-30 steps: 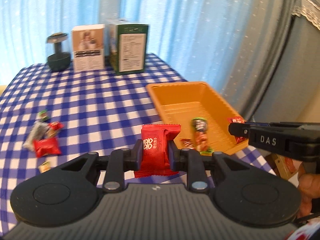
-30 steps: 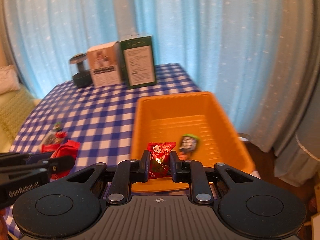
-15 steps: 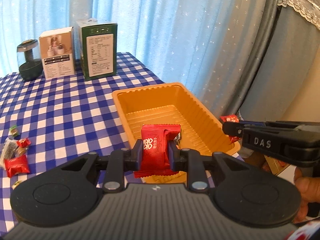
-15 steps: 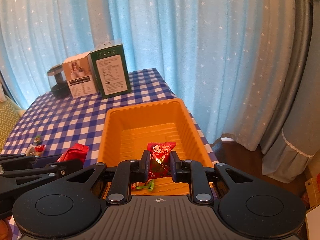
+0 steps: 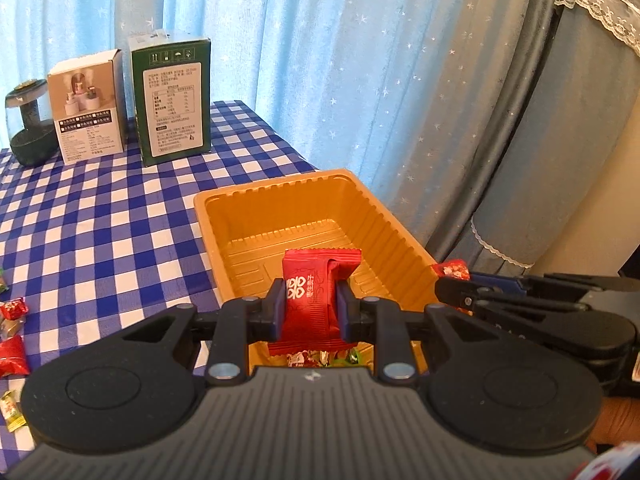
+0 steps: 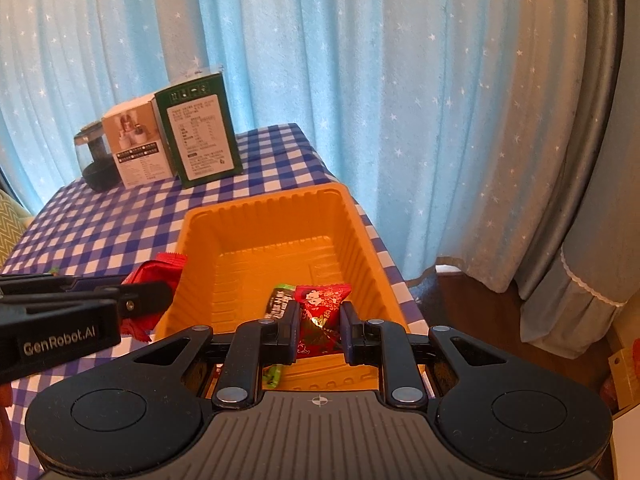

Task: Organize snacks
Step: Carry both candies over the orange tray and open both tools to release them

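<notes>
Listing the contents of both wrist views. Left gripper (image 5: 311, 310): jaws closed tight on a red snack packet (image 5: 316, 296) with white characters, held upright at lower centre of the left view, above the near end of the orange tray (image 5: 256, 216). Right gripper (image 6: 320, 326): jaws closed tight on a red patterned candy (image 6: 320, 312), lower centre of the right view, also above the tray's near end. Tray: ribbed walls, mid-frame, standing on a blue-and-white checked tablecloth (image 5: 100, 220) near its right edge. Inside the tray: a green-and-black wrapped snack (image 6: 280, 300), just left of the held candy; further wrappers are partly hidden under the grippers. Loose snacks (image 5: 12, 332): several at the far left edge of the left view, on the cloth, well apart from the tray. Upper left, at the back: green box (image 5: 174, 100), white box (image 5: 88, 106) beside it, dark jar (image 5: 30, 128) leftmost. Backdrop: blue star-print curtain (image 5: 360, 60).
</notes>
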